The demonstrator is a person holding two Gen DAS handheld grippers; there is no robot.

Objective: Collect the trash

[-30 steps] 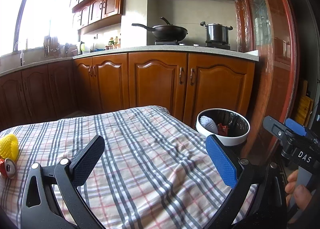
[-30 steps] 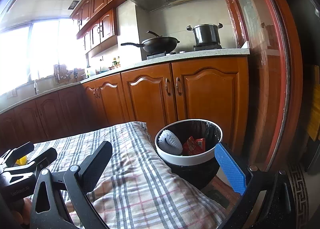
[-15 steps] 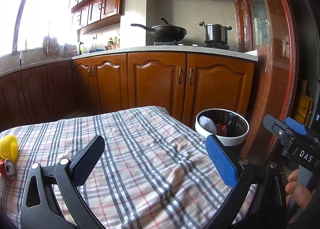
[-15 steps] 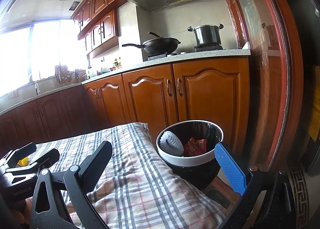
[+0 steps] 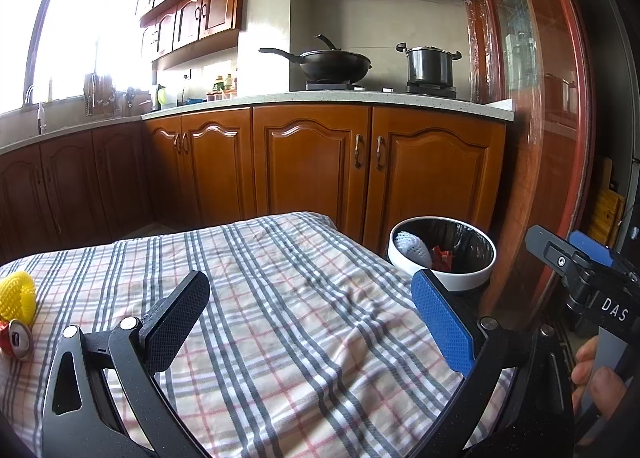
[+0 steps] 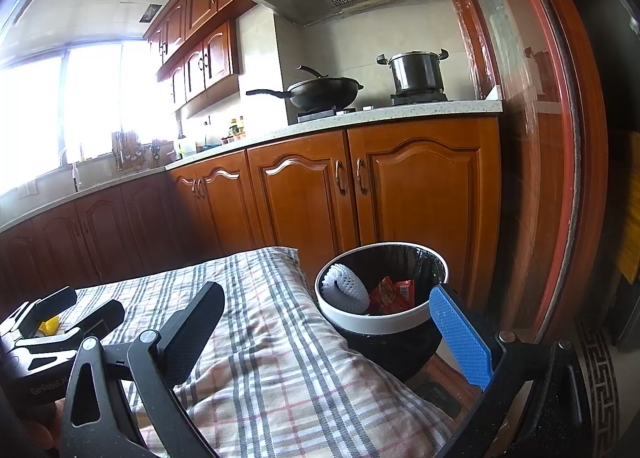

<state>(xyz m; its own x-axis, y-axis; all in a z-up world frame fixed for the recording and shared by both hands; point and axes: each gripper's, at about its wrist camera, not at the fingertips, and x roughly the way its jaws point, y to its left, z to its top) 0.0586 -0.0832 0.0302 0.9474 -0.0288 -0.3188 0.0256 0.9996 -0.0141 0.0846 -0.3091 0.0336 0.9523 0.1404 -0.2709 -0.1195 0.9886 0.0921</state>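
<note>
Both grippers — left (image 5: 310, 322) and right (image 6: 326, 332) — gape wide, empty; swing left toward the yellow foam net (image 5: 16, 298) and crushed can (image 5: 16, 344) — approach low, square.

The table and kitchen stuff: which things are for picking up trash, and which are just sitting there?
For the job:
- yellow foam net, on the cloth
- red can, beside it
- trash bin, holding a white foam net and red wrappers
- left gripper and right gripper, both open, empty

Just sitting there:
- wok
- steel pot
- checked tablecloth
</note>
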